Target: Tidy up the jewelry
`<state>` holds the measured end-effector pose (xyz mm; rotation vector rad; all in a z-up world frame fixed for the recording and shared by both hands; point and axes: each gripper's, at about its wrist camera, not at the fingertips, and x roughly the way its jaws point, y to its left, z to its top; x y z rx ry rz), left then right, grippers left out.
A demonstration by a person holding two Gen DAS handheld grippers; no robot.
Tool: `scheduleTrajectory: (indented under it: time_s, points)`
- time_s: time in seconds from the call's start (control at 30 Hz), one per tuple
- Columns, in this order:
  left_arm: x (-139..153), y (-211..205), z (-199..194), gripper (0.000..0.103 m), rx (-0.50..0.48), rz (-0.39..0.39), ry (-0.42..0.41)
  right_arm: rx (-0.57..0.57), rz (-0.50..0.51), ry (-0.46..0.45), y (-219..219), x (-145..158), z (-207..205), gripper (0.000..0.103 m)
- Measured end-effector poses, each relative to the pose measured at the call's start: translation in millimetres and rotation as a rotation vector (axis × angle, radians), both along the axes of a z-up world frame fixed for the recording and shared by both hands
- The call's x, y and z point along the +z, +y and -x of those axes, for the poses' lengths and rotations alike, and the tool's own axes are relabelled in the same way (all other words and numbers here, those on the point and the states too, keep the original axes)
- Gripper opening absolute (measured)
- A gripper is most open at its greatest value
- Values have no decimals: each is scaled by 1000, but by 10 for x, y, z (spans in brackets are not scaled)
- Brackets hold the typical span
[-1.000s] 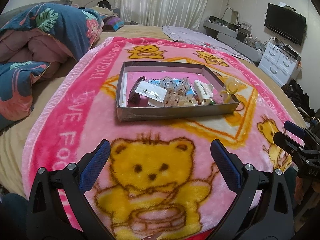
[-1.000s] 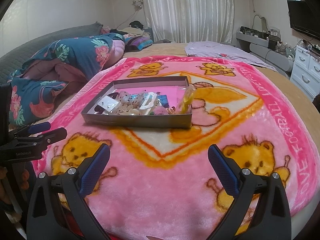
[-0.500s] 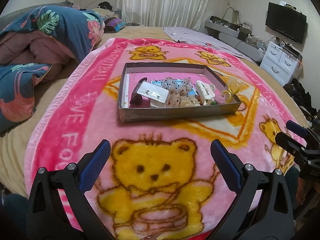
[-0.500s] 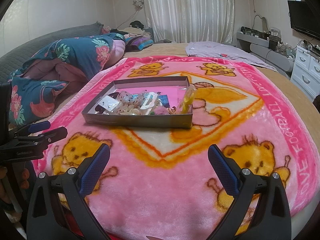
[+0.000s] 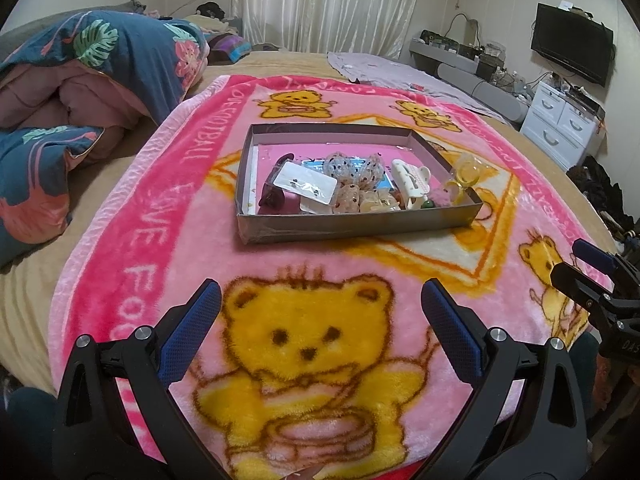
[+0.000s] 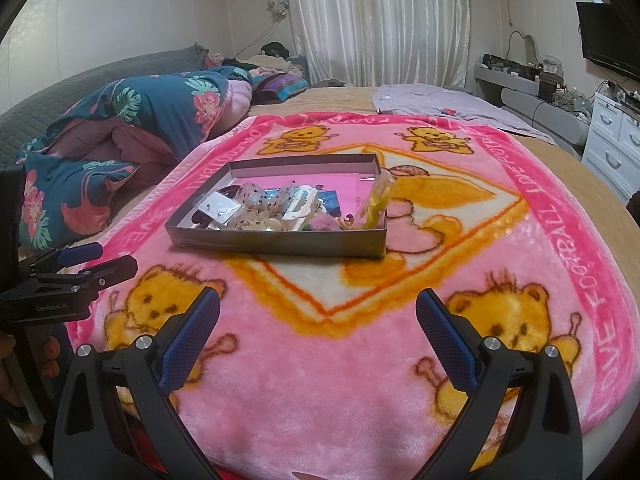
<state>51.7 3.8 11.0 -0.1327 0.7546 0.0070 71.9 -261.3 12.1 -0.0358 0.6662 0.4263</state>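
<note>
Left wrist view: left tool [image 5: 320, 322] held wide open, nothing gripped, over the pink bear blanket [image 5: 132, 216]. Grey tray [image 5: 360, 228] with jewelry pile [image 5: 360, 188] seen ahead on blanket, well apart from the fingers.
Right wrist view: right tool [image 6: 318, 326] also spread open, empty. Tray [image 6: 280, 245] ahead-left; left tool [image 6: 80, 266] seen at left edge

Dim warm indoor light, soft shadows; strong fisheye bending, dark vignetted corners; centre sharp.
</note>
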Motion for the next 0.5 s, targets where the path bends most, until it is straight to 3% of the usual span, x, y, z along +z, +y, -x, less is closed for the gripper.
scheduleTrajectory:
  time_s: [0.5]
  points:
    - [3, 3, -1, 94, -3, -4, 0, 0, 0, 1, 3, 5, -1, 98]
